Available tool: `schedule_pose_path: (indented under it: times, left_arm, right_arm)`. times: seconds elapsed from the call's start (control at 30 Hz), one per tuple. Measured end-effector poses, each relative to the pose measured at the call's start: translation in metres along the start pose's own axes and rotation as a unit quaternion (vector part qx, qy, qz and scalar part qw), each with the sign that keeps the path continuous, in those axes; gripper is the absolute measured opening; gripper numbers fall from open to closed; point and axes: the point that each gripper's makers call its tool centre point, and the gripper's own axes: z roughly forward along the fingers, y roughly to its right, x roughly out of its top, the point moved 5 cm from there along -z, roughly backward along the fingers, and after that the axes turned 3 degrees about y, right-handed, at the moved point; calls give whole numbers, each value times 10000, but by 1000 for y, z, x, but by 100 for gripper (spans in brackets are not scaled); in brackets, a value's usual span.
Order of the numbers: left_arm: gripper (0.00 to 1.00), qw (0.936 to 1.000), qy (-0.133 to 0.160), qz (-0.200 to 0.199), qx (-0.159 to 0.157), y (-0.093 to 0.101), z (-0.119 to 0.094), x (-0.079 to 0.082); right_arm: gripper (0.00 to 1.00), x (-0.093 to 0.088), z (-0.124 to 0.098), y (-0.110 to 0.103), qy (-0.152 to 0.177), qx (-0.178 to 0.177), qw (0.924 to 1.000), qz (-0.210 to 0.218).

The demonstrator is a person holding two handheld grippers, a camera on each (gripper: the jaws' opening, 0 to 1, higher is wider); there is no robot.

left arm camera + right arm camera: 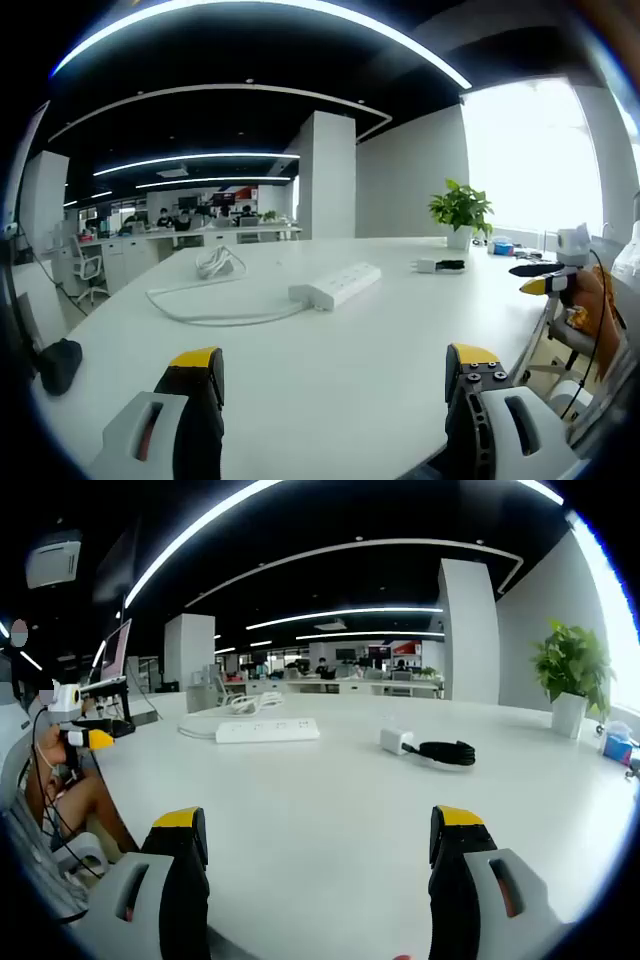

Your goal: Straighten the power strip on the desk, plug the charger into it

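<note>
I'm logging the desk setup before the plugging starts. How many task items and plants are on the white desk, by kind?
White rectangular plastic power strip with its white cord: 1
White boxy charger with bundled black cable: 1
Green leafy potted plant in a white pot: 1
Total: 3

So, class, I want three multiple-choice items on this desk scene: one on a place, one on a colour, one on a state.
1. In the right gripper view, where does the charger lie relative to the power strip?
A. To its right
B. On top of it
C. To its left

2. What colour are the gripper jaw tips?
A. Red
B. Yellow
C. Green

3. What state is the right gripper in?
A. Shut on the charger
B. Shut on a cable
C. Open

Answers: A, the charger sits apart, rightward; B, yellow caps show; C, jaws stand apart, nothing between.
</note>
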Motion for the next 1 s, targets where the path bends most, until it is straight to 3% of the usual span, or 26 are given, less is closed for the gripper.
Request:
schedule_pose_path:
  times: [0.47,0.77,1.0]
  left_arm:
    - [93,10000,-60,15,-16,3,2,-3]
    - [94,9999,-94,112,-85,7,8,-3]
    - [94,9999,-7,-81,-148,7,15,-2]
  right_arm:
    - [91,-4,-1,-2,-40,20,10000,12]
    - [91,-2,4,-3,103,81,9999,82]
    - [91,-2,9,2,89,42,9999,37]
